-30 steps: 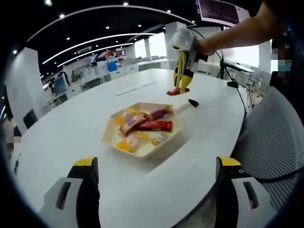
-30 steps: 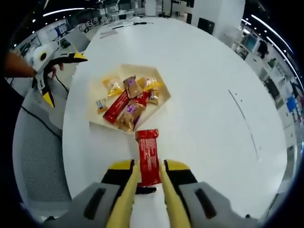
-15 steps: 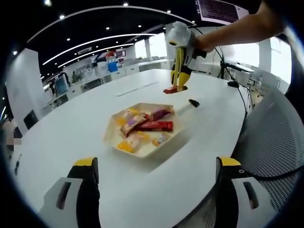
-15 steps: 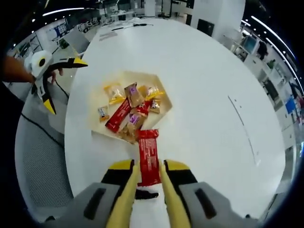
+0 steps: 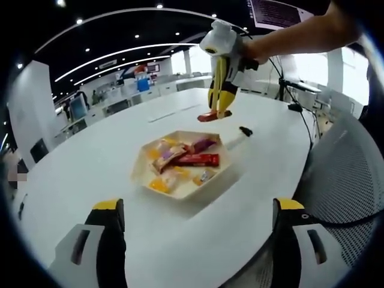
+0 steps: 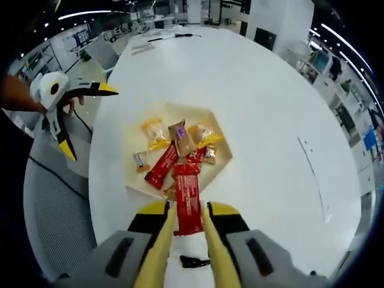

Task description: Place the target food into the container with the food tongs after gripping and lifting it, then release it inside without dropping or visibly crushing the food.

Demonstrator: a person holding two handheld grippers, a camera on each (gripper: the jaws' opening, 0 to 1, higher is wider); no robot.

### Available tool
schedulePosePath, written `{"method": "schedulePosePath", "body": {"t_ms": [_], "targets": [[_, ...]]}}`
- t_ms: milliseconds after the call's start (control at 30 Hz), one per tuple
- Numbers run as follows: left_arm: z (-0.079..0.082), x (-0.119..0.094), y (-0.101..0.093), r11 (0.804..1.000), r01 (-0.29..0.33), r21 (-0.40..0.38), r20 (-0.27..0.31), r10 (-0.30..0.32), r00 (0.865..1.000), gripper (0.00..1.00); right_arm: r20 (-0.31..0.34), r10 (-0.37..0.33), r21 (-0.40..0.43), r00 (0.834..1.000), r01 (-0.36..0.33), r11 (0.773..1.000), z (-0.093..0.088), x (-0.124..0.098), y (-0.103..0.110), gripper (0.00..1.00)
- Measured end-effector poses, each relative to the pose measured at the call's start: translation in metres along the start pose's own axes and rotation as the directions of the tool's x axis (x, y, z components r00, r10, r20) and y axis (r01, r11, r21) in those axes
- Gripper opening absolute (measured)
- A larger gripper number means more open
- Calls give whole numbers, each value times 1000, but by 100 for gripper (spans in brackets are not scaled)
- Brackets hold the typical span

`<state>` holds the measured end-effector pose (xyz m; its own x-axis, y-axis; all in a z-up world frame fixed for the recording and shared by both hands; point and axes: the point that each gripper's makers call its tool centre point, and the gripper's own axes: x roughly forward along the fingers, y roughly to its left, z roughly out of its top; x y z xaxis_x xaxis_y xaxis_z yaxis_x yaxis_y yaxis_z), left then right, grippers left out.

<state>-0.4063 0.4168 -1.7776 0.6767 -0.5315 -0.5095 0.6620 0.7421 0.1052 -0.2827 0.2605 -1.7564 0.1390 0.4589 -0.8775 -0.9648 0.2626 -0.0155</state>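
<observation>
A beige hexagonal tray (image 5: 139, 172) lies on the white table and holds several wrapped snacks, among them a long red bar (image 5: 195, 159). My right gripper (image 6: 187, 210) is shut on a red wrapped snack bar (image 6: 187, 193), which hangs in the air over the tray's (image 6: 221, 165) near edge. In the left gripper view that right gripper (image 5: 217, 111) points downward, just beyond the tray's far side, with the red bar (image 5: 210, 116) at its tips. My left gripper (image 5: 198, 246) is wide open and holds nothing, well short of the tray; seen from the right gripper view it (image 6: 89, 120) hovers off the table's edge.
A black pen (image 5: 245, 130) lies on the table near the tray, also seen below the held bar as the pen (image 6: 195, 261). A grey mesh chair (image 5: 345, 174) stands at the table's edge. A person's arm (image 5: 300, 39) holds the right gripper. Papers (image 6: 141, 48) lie at the table's far end.
The right gripper has carried the red bar higher and toward the tray, from beside it to over its near edge. The left gripper has stayed open and still.
</observation>
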Motion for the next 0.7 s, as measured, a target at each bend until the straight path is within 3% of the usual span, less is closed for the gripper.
{"method": "schedulePosePath", "body": {"t_ms": [467,700], "targets": [[-1,0,1,1000,-2,6,-5,2,1000,99,21,14,-27,1000,-14,1000,35,13,15,24],[-1,0,-1,1000,3,10,-7,-3,1000,99,61,32,-17,998,-31,999,61,19,28,24]]}}
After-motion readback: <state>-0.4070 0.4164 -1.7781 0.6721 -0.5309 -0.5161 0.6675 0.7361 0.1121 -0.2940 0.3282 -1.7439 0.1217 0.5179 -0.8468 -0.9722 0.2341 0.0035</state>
